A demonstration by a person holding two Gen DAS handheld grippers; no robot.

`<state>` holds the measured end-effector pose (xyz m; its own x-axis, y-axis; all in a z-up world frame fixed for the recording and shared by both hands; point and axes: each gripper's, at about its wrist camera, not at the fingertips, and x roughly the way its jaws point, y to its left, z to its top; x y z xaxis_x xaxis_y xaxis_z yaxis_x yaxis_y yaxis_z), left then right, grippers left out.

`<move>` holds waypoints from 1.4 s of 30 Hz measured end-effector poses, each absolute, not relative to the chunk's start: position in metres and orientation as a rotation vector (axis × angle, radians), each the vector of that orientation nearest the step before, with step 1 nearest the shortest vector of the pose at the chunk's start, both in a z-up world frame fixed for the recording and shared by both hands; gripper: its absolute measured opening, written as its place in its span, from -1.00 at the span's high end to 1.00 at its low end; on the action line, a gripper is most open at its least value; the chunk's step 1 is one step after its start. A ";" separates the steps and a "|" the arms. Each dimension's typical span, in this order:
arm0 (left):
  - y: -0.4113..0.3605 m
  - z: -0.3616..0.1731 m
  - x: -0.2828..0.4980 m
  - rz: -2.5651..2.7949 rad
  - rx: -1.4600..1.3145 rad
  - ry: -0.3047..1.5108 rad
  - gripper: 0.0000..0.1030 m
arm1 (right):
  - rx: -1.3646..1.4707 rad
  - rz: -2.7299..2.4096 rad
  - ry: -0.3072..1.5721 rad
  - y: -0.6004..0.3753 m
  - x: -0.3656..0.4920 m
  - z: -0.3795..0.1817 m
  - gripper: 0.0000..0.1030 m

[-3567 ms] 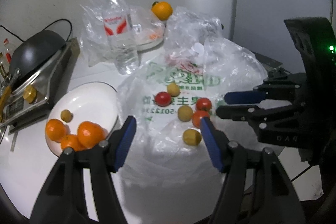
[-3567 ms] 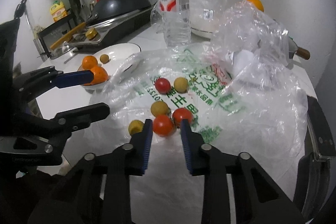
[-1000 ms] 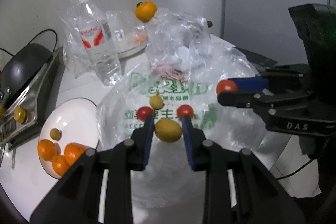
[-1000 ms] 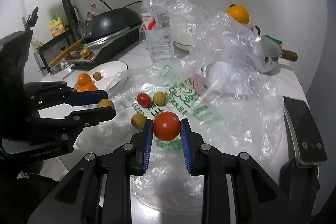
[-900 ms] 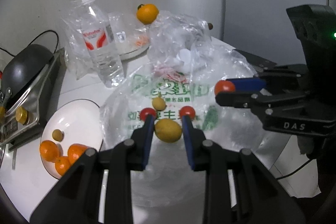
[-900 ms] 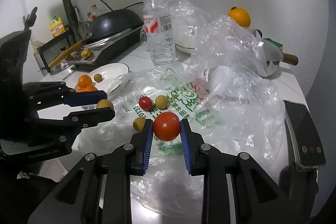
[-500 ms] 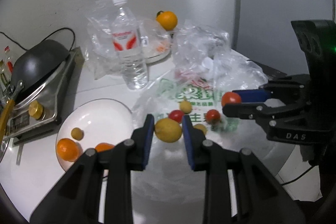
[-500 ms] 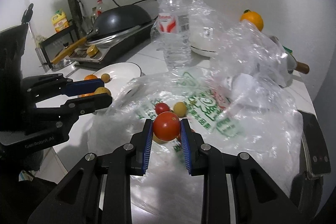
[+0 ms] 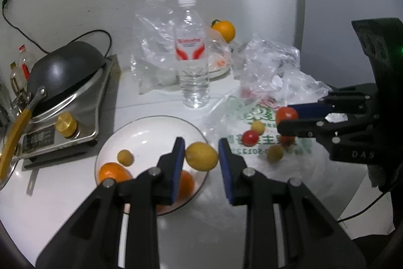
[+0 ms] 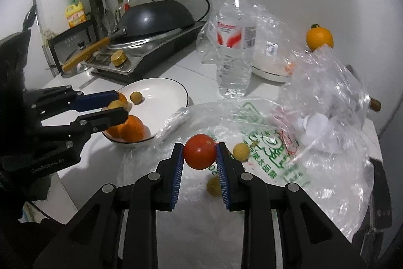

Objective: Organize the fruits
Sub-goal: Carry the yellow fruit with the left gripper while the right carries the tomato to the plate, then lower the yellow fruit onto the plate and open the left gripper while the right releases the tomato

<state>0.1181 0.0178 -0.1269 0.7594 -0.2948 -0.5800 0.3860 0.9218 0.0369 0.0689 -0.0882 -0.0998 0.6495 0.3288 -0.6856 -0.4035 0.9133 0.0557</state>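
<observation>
Left claw (image 9: 201, 155): closed on a yellow fruit (image 9: 201, 156), gripped at its two ends between the blue pads, long axis running across from pad to pad. The fruit is held above the near right rim of the plate (image 9: 151, 122), over the edge nearest the bag; the bowl of the plate lies ahead and to the left of the claw.

Right claw (image 10: 199, 155): closed on a tomato (image 10: 199, 151), pinched at its sides. It is held above the left part of the plastic bag (image 10: 327, 168), with the plate (image 10: 161, 90) ahead and to the left, and the left claw (image 10: 118, 109) seen between it and the plate's near side.

Plate contents: oranges (image 9: 110, 172) at the near left, partly hidden behind the left finger, and one small yellow-green fruit (image 9: 125, 157) beside them. The far half of the plate is bare.

Left on the bag: one tomato (image 9: 250, 138), two small yellow fruits (image 9: 258, 127) (image 9: 275, 153); a further red fruit is partly hidden behind the right claw (image 9: 287, 119).

Other items on the worktop (image 9: 156, 97): water bottle (image 9: 192, 54) behind the plate, wok (image 9: 63, 69) on a stove at the left, an orange (image 9: 224, 29) at the back.

Governing relation: the left claw is judged nearer the plate, already at its rim; a short move ahead and left should bring the yellow fruit over bare plate for release. The right claw is judged to need a longer move left, with the left claw in its path.
</observation>
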 end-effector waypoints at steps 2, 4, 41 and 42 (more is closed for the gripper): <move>0.025 -0.129 0.119 -0.368 0.156 0.606 0.45 | -0.110 0.419 0.755 -0.081 0.072 -0.098 0.45; 0.031 -0.131 0.120 -0.364 0.153 0.611 0.45 | -0.111 0.425 0.751 -0.074 0.075 -0.097 0.45; 0.077 -0.163 0.219 -0.336 0.168 0.686 0.45 | -0.161 0.579 0.805 0.013 0.174 -0.113 0.45; 0.075 -0.164 0.221 -0.340 0.175 0.687 0.45 | -0.159 0.579 0.811 0.015 0.178 -0.115 0.45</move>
